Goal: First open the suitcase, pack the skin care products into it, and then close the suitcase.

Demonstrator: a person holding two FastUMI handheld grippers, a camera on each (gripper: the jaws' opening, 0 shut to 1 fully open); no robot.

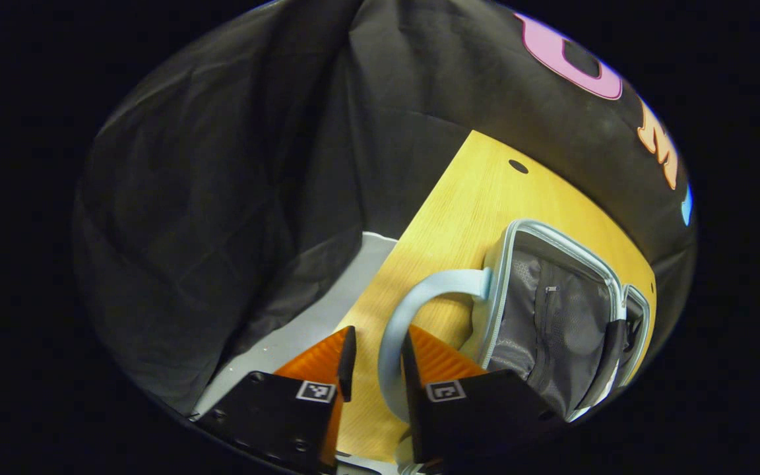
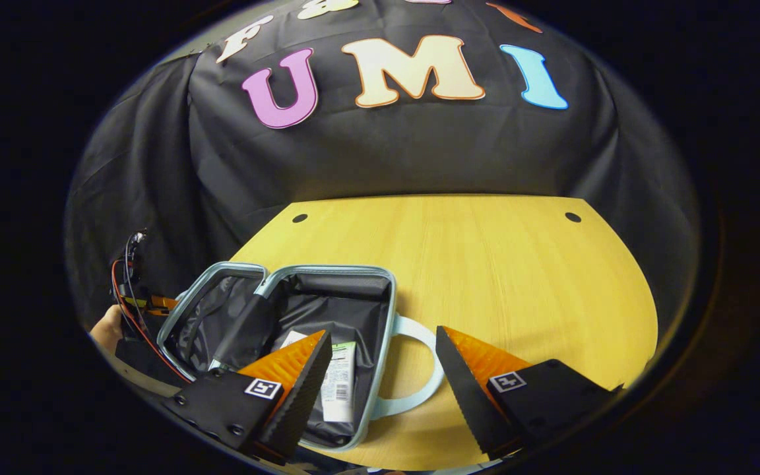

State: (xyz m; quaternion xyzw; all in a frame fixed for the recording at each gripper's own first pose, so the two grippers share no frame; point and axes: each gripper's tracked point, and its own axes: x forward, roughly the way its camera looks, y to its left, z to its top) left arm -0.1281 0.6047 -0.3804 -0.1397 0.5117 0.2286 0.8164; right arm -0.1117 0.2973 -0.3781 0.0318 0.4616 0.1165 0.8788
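Note:
The light blue suitcase (image 2: 390, 310) lies open on the wooden table (image 2: 485, 264), its lid (image 2: 208, 310) tilted up at the left. A white skin care package (image 2: 340, 376) lies in the black-lined base. My right gripper (image 2: 383, 336) hangs open and empty over the base's near rim, above the base handle (image 2: 419, 376). In the left gripper view the lid (image 1: 551, 316) shows its grey mesh pocket. The lid handle (image 1: 419, 290) loops between the fingers of my left gripper (image 1: 377, 346). Those fingers stand narrowly apart, with a sliver of table between the handle and the left finger (image 1: 347, 356).
A hand (image 2: 106, 323) with red and black wires (image 2: 129, 290) holds the left gripper behind the lid. The tabletop (image 1: 472, 191) has small dark holes near its back corners. Grey floor (image 1: 314, 323) lies off the table's left edge. Black cloth walls the booth.

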